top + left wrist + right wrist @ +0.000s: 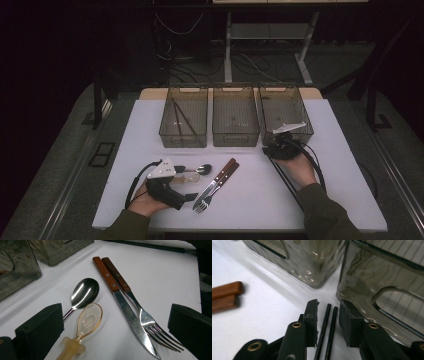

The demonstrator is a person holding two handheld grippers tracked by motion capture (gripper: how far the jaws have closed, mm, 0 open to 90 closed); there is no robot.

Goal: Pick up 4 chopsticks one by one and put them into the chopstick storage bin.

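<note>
White tabletop (260, 195) carries three smoky plastic bins (235, 116). Just before the rightmost, the right gripper (329, 312) straddles two thin black chopsticks (327, 330), jaws narrowed, not pressing. The left gripper (115, 322) gapes wide over cutlery.

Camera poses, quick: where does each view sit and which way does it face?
High view: above the table's near edge, facing forward and down; both forearms, left gripper, right gripper.
Left gripper view: low, facing the steel spoon, amber plastic spoon; own black jaws.
Right gripper view: facing two black chopsticks between its jaws.
Shared: wooden-handled knife and fork.
</note>
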